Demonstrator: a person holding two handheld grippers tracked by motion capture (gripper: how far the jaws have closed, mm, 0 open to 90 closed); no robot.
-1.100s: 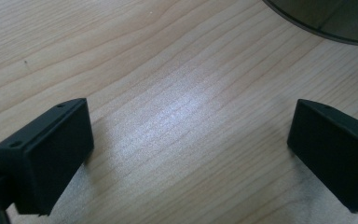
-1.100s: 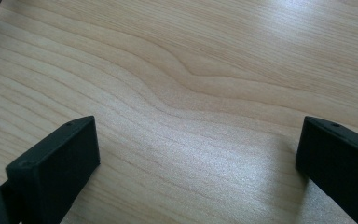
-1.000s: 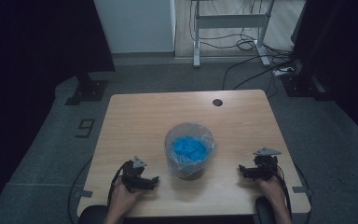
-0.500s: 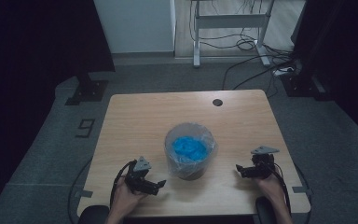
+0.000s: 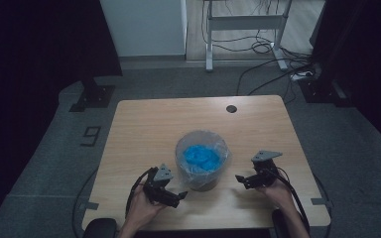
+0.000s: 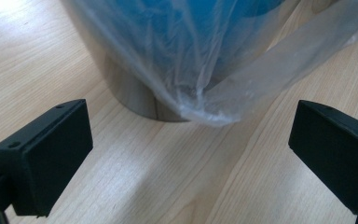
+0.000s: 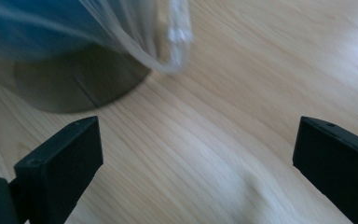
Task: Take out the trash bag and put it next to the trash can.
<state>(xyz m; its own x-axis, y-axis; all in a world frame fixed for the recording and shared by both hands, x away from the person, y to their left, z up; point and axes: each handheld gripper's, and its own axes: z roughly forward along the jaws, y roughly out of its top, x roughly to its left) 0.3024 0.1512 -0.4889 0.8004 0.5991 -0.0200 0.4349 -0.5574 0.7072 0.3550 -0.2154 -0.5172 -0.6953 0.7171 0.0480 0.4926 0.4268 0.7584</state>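
The bin (image 5: 202, 166), lined with a clear bag (image 6: 223, 88), stands upright at the tabletop (image 5: 144, 129) centre-front, between both tongs. Left tongs (image 5: 178, 196), spread, sit nearer, just beside its base; right tongs (image 5: 239, 179), spread, stand slightly farther off.

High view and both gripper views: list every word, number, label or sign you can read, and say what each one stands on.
"9": a marking on the grey floor, left of the table.
The bin, its clear bag, the left gripper and the right gripper show no readable text.
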